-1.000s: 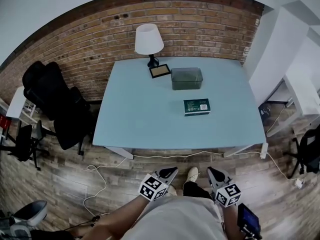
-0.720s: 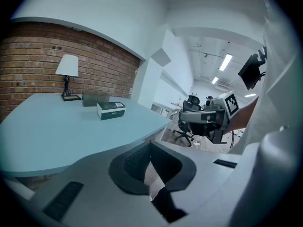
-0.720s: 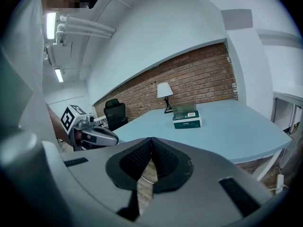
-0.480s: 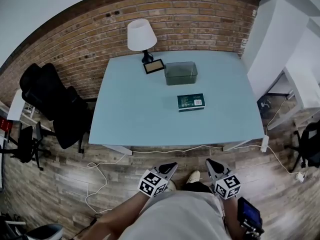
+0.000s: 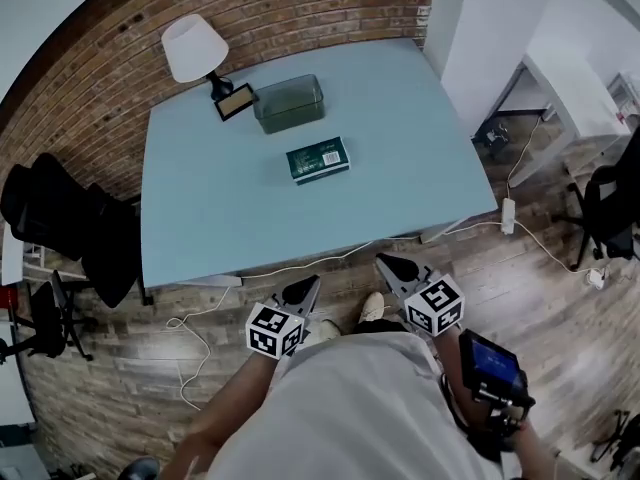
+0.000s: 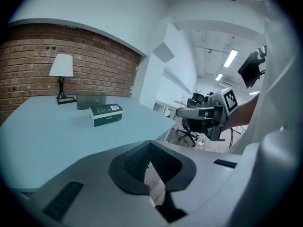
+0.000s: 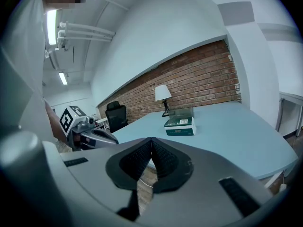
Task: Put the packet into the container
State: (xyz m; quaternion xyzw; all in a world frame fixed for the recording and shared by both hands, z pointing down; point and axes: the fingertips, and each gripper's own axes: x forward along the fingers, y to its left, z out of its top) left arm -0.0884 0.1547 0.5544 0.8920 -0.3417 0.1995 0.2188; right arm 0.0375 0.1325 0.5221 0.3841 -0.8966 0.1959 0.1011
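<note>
A dark green packet with a white label lies flat mid-table on the pale blue table. Just beyond it stands the translucent grey container, apart from the packet. Both grippers hang off the table's near edge, over the wooden floor by the person's body. My left gripper is shut and empty, and so is my right gripper. The left gripper view has the packet ahead of the container, past the shut left gripper. From the right gripper the packet shows far ahead.
A white-shaded lamp and a small framed picture stand at the table's far corner by the brick wall. Black office chairs stand left of the table. White cables trail over the floor. A white desk is to the right.
The head view has swung, so the table now sits higher and to the left, turned at an angle. Both grippers stay shut and low near the person's body.
</note>
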